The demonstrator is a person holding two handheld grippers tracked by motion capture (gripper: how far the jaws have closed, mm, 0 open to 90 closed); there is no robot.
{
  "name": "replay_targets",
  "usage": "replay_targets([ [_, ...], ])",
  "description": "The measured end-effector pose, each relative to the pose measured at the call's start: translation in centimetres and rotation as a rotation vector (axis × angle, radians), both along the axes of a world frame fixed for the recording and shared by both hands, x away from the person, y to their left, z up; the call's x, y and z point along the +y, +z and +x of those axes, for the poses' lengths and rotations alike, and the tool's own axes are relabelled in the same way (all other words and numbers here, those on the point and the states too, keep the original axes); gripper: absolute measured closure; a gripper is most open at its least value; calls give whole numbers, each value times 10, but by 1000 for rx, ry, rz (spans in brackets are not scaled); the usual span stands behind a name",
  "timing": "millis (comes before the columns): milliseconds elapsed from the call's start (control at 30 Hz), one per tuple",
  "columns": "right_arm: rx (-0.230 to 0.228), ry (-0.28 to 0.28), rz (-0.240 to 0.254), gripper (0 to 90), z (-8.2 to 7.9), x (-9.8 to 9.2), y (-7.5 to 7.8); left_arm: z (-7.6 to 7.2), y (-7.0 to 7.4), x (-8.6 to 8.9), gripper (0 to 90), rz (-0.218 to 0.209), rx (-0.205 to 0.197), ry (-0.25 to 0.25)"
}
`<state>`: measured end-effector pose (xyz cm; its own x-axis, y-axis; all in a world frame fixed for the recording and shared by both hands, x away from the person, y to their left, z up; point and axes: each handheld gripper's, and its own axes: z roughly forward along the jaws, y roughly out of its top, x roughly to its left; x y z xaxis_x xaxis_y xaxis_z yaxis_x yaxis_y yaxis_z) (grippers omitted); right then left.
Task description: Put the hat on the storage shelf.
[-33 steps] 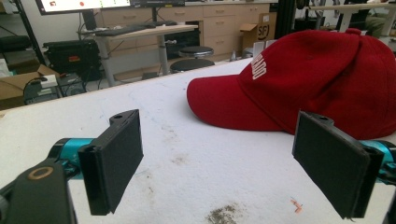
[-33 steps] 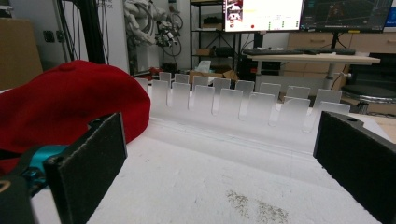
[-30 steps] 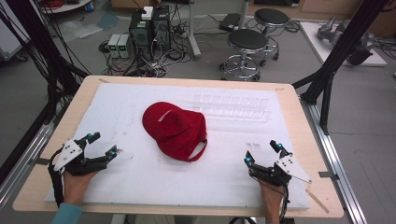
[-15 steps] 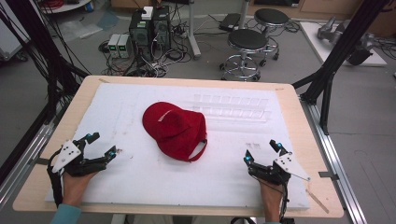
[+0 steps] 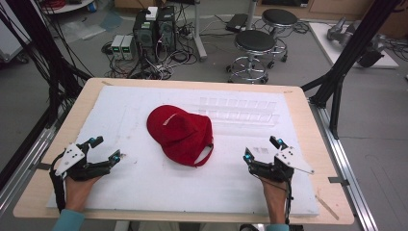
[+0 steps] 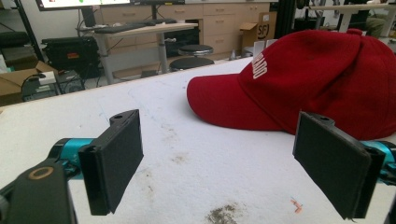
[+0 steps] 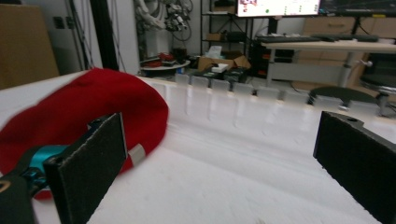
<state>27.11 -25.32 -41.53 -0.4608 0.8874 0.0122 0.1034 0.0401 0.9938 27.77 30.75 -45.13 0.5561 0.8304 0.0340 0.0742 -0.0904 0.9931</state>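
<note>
Red cap (image 5: 181, 134) lay mid-table on the white mat (image 5: 144, 192), touching neither tool. At its 2 o'clock sat a clear tray (image 5: 240, 110), its compartments bare. Left gripper (image 5: 105, 150) at 8 o'clock and right gripper (image 5: 262, 149) at 4 o'clock both stood wide apart, holding nothing.

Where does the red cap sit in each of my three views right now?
High view: red cap at mid-table on the white board.
Left gripper view: upper right, brim pointing left, beyond the jaws.
Right gripper view: left side, behind the left jaw.
Shared landmark: the white board.
</note>
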Motion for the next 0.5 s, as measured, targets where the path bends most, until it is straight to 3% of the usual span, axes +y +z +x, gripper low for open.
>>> replay_targets([
  [300, -13, 111, -44, 15, 15, 46, 35, 0, 0, 0, 162, 3, 5, 6],
  [433, -7, 141, -56, 15, 23, 68, 48, 0, 0, 0, 163, 1, 6, 8],
  [500, 20, 157, -69, 15, 29, 84, 53, 0, 0, 0, 163, 1, 6, 8],
])
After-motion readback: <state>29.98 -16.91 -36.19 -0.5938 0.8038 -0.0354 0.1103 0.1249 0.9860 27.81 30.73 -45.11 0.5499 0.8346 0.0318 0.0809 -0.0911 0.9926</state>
